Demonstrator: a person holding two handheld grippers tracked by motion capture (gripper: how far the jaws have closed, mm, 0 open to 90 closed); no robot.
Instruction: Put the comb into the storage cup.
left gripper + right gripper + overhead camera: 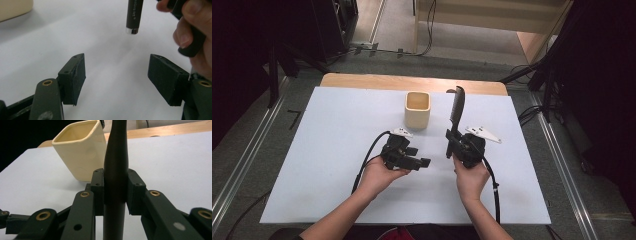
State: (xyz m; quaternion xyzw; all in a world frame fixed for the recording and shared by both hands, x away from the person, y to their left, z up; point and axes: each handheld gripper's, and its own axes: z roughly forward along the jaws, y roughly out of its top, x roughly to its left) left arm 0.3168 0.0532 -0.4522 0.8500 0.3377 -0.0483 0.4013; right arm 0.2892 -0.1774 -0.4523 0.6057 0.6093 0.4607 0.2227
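One pale blue table sheet (327, 150) mid-frame, wood edge (362, 80) up top, grey carpet (257, 140) around, cream cup (417, 109) centre, right gripper (454, 136) clamped on black comb (457, 107), left gripper (424, 163) jaws spread, nothing between

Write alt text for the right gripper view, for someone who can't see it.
A black comb stands upright, its handle clamped between the two black fingers of the right gripper. Behind it to the left, a cream square cup sits open-topped on the white table, with a wooden edge beyond.
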